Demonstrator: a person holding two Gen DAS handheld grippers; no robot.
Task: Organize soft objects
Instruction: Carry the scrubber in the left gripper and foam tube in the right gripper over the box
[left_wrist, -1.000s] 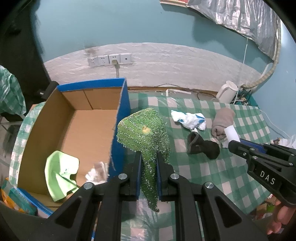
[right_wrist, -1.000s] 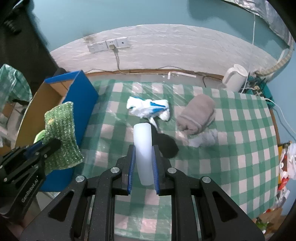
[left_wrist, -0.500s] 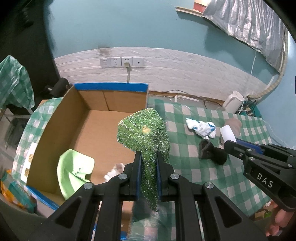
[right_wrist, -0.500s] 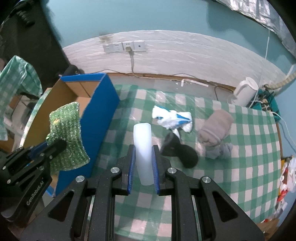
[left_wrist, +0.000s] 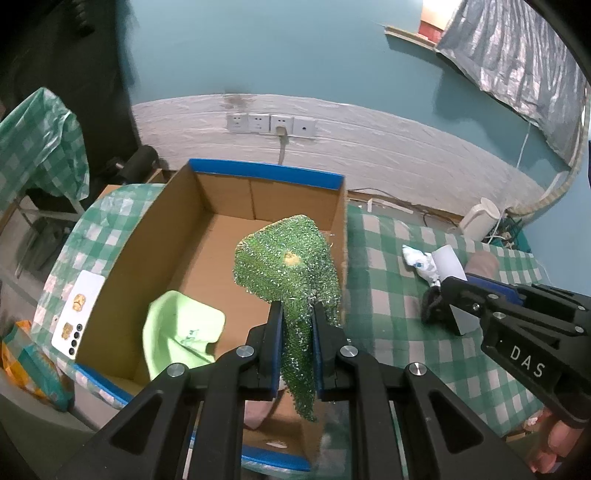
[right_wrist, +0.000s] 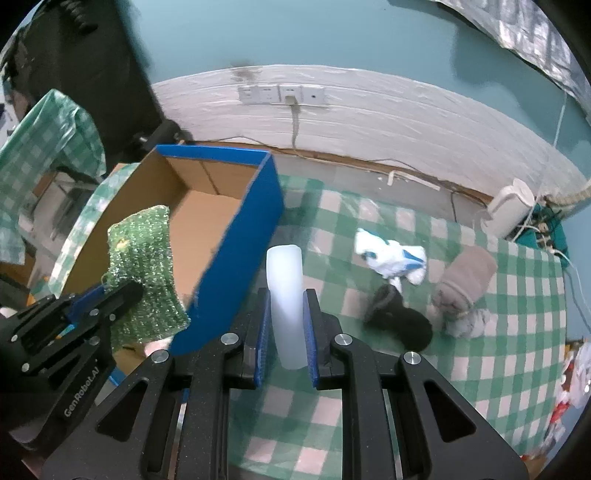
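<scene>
My left gripper (left_wrist: 297, 321) is shut on a sparkly green cloth (left_wrist: 291, 269), which hangs above the inside of the cardboard box (left_wrist: 266, 171) near its right wall. A light green cloth (left_wrist: 177, 332) lies on the box floor. My right gripper (right_wrist: 286, 321) is shut on a white foam strip (right_wrist: 284, 295), just right of the box's blue wall (right_wrist: 236, 258). The right wrist view also shows the green cloth (right_wrist: 142, 266) in the left gripper (right_wrist: 122, 291). On the checked table lie a white-and-blue cloth (right_wrist: 391, 256), a black sock (right_wrist: 402, 321) and a rolled beige towel (right_wrist: 465, 280).
A white kettle (right_wrist: 511, 212) with cables stands at the table's far right corner. A white phone-like slab (left_wrist: 79, 306) lies left of the box, with an orange-teal packet (left_wrist: 26, 354) below it. Wall sockets (left_wrist: 271, 123) sit behind the box. A person's hand (left_wrist: 554, 443) grips the right tool.
Both grippers have shifted left toward the box, still holding their items. The green cloth went from beside the box's right wall to over its inside.
</scene>
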